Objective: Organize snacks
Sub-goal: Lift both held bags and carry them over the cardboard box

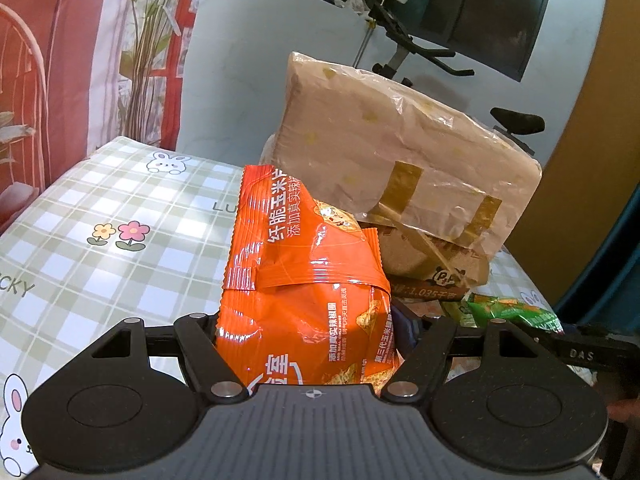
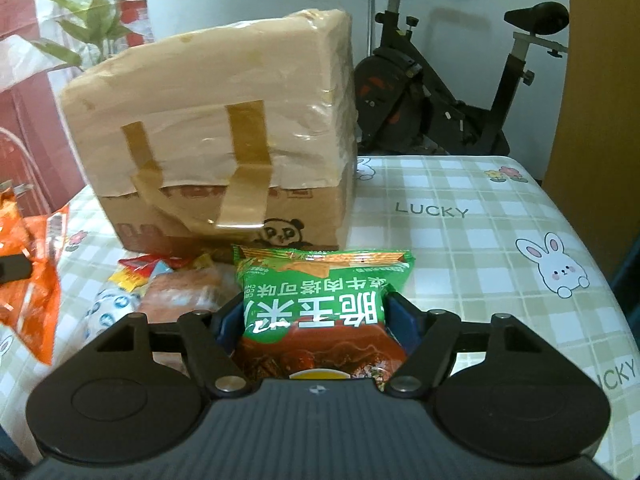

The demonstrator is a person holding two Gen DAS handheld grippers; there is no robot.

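Observation:
An orange corn-chip bag (image 1: 296, 264) stands upright between the fingers of my left gripper (image 1: 310, 328), which is shut on its lower half. The same bag shows at the left edge of the right wrist view (image 2: 36, 280). A green corn-chip bag (image 2: 320, 284) sits pinched at its waist between the blue pads of my right gripper (image 2: 314, 320), which is shut on it. Its top seam points toward the box. In the left wrist view the green bag (image 1: 516, 312) lies low at the right.
A taped cardboard box (image 2: 216, 128) wrapped in plastic stands at the middle of the plaid tablecloth (image 2: 480, 220), just behind both bags. Several small snack packets (image 2: 160, 284) lie left of the green bag. An exercise bike (image 2: 440, 92) stands beyond the table.

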